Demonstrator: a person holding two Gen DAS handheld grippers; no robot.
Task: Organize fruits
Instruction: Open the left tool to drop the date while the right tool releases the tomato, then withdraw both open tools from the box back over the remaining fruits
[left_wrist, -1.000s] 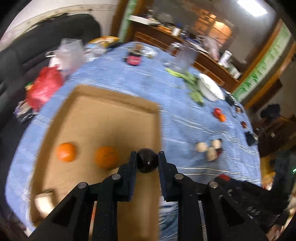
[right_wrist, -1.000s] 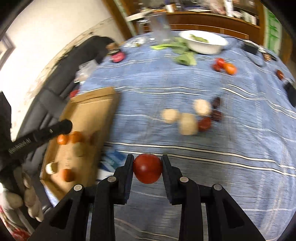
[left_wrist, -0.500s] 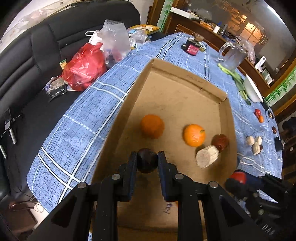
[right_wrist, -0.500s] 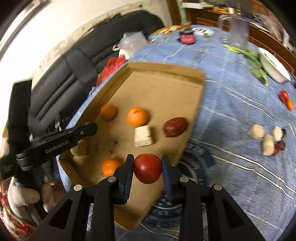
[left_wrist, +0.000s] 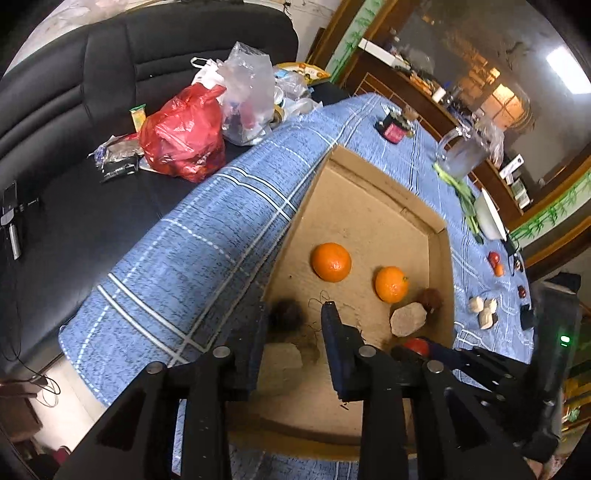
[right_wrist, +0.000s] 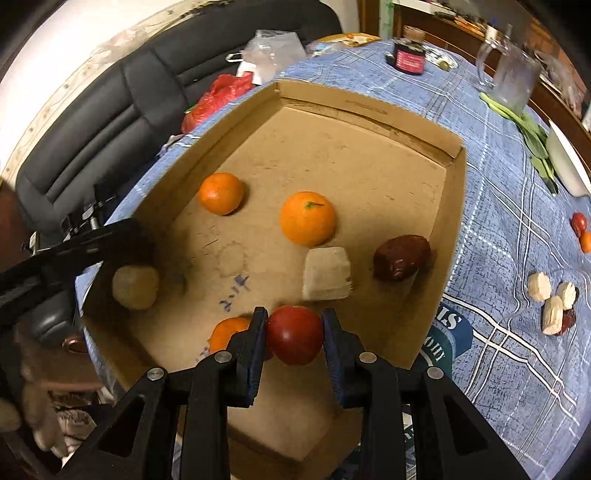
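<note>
The left gripper (left_wrist: 293, 321) hangs over the near left corner of the cardboard box (left_wrist: 437, 258), its jaws apart, with a blurred dark fruit (left_wrist: 287, 314) loose between them. The right gripper (right_wrist: 294, 334) points down over the box's near edge, clamped on a red tomato (right_wrist: 295, 334) beside an orange (right_wrist: 227, 332).

The blue mat (right_wrist: 448, 334) just right of the right tool has big white letters, upside down. Blue scribbles on the box floor (right_wrist: 236, 291) can't be read.
</note>
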